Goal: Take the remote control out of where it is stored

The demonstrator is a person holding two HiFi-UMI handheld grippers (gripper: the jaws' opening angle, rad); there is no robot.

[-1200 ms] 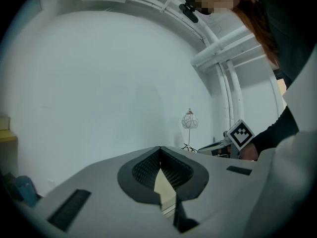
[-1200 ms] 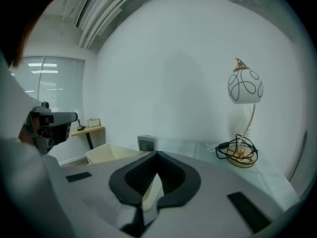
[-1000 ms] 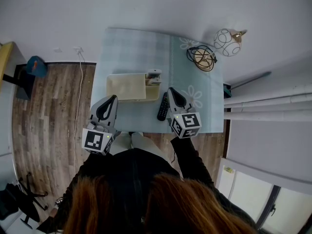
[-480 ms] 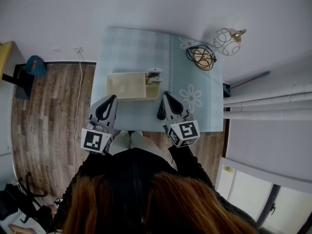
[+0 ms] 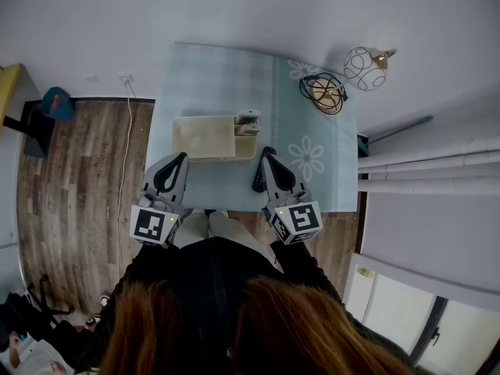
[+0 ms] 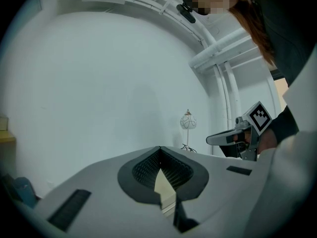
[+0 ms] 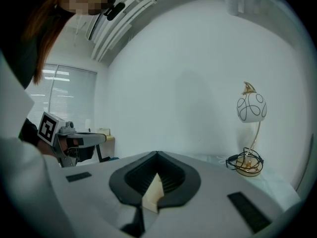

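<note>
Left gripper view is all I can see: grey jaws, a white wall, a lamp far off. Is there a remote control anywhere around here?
Observer: Yes. The head view shows a black remote lying on the table near its front edge, partly hidden by the right gripper.
Operator: Is that gripper holding it?
Observer: No. Its own view shows its jaws shut with nothing between them.
Operator: And the cream sliver showing under my jaws?
Observer: That looks like the cream box on the table, left of the remote. A white object sits in its right end compartment.
</note>
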